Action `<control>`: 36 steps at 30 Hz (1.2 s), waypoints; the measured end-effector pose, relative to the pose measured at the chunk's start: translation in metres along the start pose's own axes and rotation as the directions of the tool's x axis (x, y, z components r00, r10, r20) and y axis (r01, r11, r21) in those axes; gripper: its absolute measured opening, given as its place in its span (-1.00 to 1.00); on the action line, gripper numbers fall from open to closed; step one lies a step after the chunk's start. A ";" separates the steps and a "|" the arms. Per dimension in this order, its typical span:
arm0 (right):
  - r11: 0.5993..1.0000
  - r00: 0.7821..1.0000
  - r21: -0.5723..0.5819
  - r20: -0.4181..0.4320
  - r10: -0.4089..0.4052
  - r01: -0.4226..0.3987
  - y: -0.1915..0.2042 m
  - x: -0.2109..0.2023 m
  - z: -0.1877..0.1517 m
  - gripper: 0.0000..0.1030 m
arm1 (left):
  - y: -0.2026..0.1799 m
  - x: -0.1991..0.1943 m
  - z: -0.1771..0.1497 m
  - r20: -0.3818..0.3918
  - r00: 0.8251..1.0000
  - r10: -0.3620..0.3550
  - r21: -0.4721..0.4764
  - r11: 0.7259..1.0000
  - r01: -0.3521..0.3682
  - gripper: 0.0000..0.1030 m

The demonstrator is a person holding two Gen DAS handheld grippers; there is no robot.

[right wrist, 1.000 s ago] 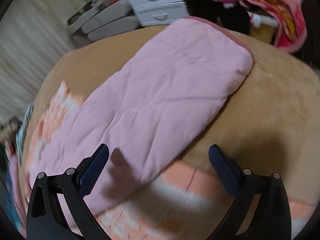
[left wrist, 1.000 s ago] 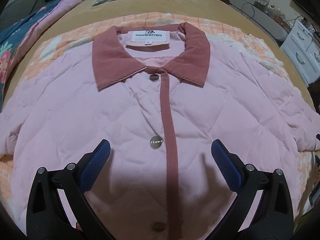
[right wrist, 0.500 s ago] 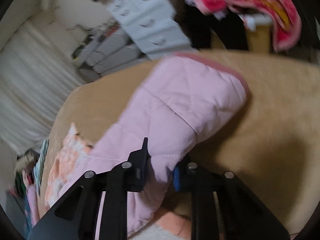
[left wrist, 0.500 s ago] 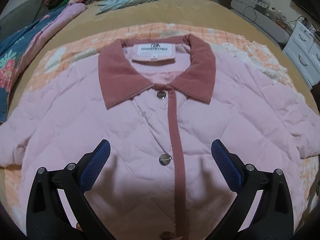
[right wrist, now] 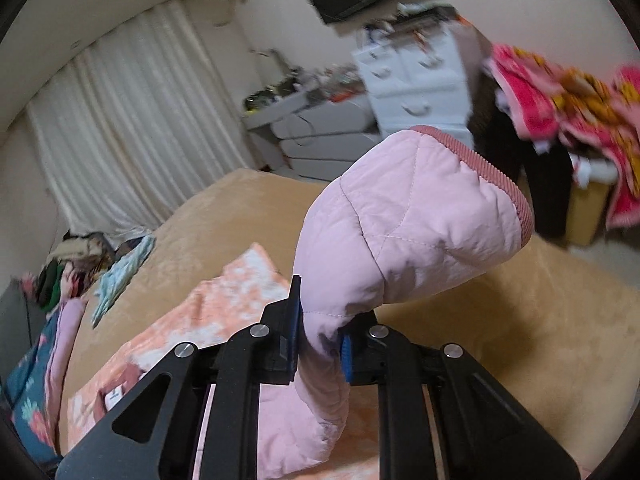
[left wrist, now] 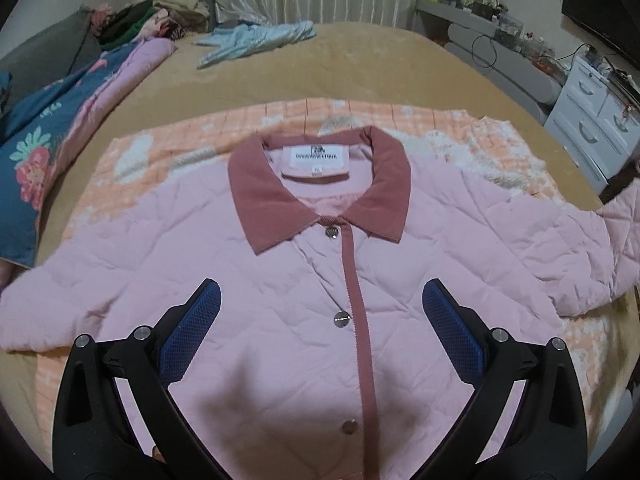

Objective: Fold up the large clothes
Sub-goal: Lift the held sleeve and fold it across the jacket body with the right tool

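Note:
A pink quilted jacket (left wrist: 248, 280) with a dusty-red collar and button placket lies front-up on an orange checked blanket (left wrist: 168, 152) on the bed. My left gripper (left wrist: 320, 320) is open and empty, hovering above the jacket's chest with the placket between its blue pads. My right gripper (right wrist: 320, 336) is shut on the jacket's right sleeve (right wrist: 404, 224) and holds it lifted off the bed, with the red-trimmed cuff sticking up. That lifted sleeve also shows at the right edge of the left wrist view (left wrist: 600, 248).
A tan bed cover (left wrist: 360, 60) lies under the blanket. A blue floral quilt (left wrist: 48, 136) lies on the left, and a light blue garment (left wrist: 256, 38) at the far end. White drawers (right wrist: 416, 80) and a pile of red clothes (right wrist: 560, 92) stand beside the bed.
My right gripper closed on the sleeve and lifted it off the bed. My left gripper drew back, so the jacket's collar sits lower in view; it stayed open.

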State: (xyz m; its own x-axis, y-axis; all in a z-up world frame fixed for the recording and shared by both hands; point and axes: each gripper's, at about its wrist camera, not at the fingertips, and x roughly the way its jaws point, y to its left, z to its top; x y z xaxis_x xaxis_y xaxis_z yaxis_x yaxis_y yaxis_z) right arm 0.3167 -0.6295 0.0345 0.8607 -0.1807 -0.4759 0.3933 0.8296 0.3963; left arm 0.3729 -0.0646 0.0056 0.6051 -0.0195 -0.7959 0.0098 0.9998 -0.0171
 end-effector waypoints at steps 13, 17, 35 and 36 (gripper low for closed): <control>0.966 0.991 -0.235 0.049 0.122 -0.107 0.126 -0.057 0.012 -0.72 | 0.043 -0.059 0.009 0.066 0.998 -0.022 -0.014 1.000 0.023 0.84; 0.953 0.987 -0.270 0.050 0.153 -0.135 0.151 -0.067 0.010 -0.72 | 0.059 -0.074 0.009 0.100 0.995 -0.028 -0.020 0.999 0.030 0.84; 0.845 0.945 -0.445 -0.015 0.326 -0.298 0.294 -0.079 -0.059 -0.72 | 0.151 -0.072 -0.002 0.109 0.993 -0.054 -0.179 0.981 0.073 0.84; 0.834 0.943 -0.459 -0.020 0.333 -0.304 0.303 -0.079 -0.068 -0.72 | 0.154 -0.070 -0.004 0.106 0.993 -0.053 -0.185 0.980 0.073 0.84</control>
State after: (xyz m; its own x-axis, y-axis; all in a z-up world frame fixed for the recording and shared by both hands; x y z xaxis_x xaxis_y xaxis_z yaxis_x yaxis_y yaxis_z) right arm 0.3456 -0.3283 0.1390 0.9359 0.1165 -0.3324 -0.0824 0.9900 0.1148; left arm 0.3290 0.0912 0.0567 0.6848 -0.0725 -0.7251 -0.0939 0.9780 -0.1865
